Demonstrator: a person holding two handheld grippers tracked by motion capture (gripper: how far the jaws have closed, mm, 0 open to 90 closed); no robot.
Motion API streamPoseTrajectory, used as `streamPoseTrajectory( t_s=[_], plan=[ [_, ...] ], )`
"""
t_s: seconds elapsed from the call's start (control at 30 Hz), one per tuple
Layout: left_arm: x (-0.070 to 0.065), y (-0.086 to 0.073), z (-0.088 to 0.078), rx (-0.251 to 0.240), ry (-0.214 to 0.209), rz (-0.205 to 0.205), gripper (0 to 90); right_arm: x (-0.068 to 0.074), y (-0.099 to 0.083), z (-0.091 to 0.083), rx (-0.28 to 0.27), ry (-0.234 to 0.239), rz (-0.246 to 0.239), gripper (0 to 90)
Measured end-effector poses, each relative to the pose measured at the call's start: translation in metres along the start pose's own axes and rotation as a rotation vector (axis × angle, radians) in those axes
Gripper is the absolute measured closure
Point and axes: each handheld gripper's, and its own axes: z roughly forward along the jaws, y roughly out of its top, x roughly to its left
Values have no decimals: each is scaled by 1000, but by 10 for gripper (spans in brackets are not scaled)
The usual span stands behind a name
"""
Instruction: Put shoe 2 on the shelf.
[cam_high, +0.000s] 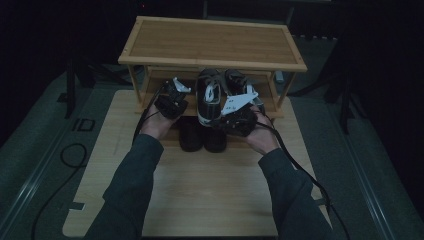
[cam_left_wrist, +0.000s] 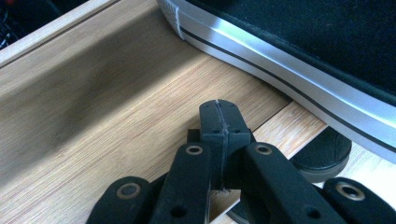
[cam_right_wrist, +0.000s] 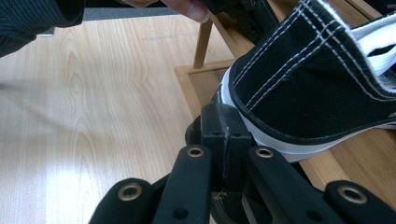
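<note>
- High view: a wooden shoe rack (cam_high: 212, 42) stands at twelve o'clock on the bench (cam_high: 210, 200); a black-and-white sneaker (cam_high: 209, 97) sits on its lower shelf, a second one just beside it toward three o'clock.
- Two dark shoes (cam_high: 202, 134) lie on the bench at six o'clock of the rack.
- Left gripper (cam_high: 171, 102) hovers at nine o'clock of the sneaker, jaws pressed together and empty; in the left gripper view they (cam_left_wrist: 219, 122) sit over the shelf board (cam_left_wrist: 93, 116), apart from the sole.
- Right gripper (cam_right_wrist: 222, 128) has its jaws together too, tips at the sneaker's (cam_right_wrist: 308, 88) white sole edge; whether they touch it I cannot tell.
- Judgement: the sneaker is being nudged square. Push low on the sole, slowly, left gripper acting as a stop so the shoe stays level.
</note>
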Motion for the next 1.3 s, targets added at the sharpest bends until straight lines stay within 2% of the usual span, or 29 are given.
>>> streamPoseTrajectory(
  t_s=[0.07,0.1,0.3,0.4,0.63,0.93,1.1,1.23,1.3],
  plan=[
    [0,0,0,-1,0,0,900,-1,0,0,-3,4,3,900],
    [0,0,0,-1,0,-1,900,-1,2,-1,-15,-12,3,900],
    [0,0,0,-2,3,-1,900,0,8,4,0,-22,-15,900],
    [-1,0,0,-2,3,0,900,-3,8,6,-11,-3,2,900],
    [0,-1,0,-4,-1,-7,900,-3,9,9,-11,-2,-3,900],
    [0,-1,0,-5,-1,-7,900,1,8,12,13,-30,-41,900],
    [0,-1,0,-5,-2,-8,900,-1,8,9,15,-39,-40,900],
    [0,-1,0,-6,-1,-6,900,-2,9,8,-16,-54,-25,900],
    [0,-1,0,-6,-3,-6,900,-3,9,10,-2,-67,-26,900]
  ],
)
